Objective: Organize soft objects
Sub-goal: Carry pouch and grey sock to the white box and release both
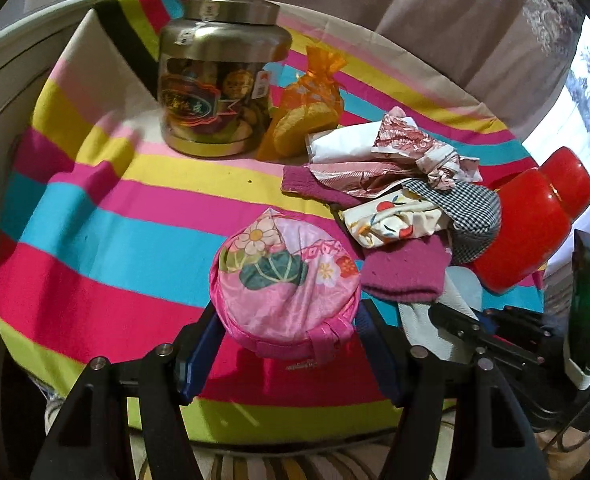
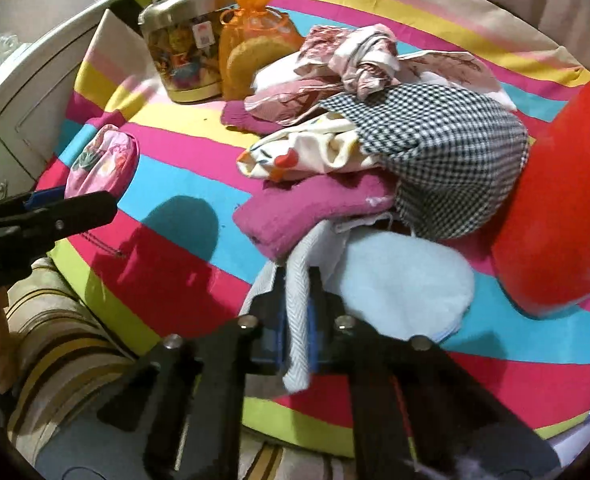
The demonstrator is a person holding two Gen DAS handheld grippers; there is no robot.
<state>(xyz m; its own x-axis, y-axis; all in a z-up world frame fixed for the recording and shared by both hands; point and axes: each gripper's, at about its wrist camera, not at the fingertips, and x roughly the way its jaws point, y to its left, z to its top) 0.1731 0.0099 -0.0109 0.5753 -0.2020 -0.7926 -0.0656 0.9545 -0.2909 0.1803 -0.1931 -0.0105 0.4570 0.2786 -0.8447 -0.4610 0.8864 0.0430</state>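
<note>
A round pink floral pouch [image 1: 287,288] sits between the blue pads of my left gripper [image 1: 289,340], which is shut on its sides. The right wrist view shows the same pouch [image 2: 103,164] held a little above the striped tablecloth [image 2: 175,280], its shadow falling below it. My right gripper [image 2: 297,320] is shut on a pale herringbone cloth strip [image 2: 299,280] at the near edge of a pile. In that pile lie a light blue cloth [image 2: 399,288], a magenta towel [image 2: 307,208], a cream fruit-print cloth [image 2: 315,152], a black-and-white check cloth [image 2: 447,152] and a pink-patterned cloth [image 2: 359,60].
A glass jar with a metal lid [image 1: 219,80] and an orange mesh bag [image 1: 311,108] stand at the back of the round table. A red container [image 1: 535,220] lies at the right, against the pile. White furniture [image 2: 27,92] is on the left and curtains hang behind.
</note>
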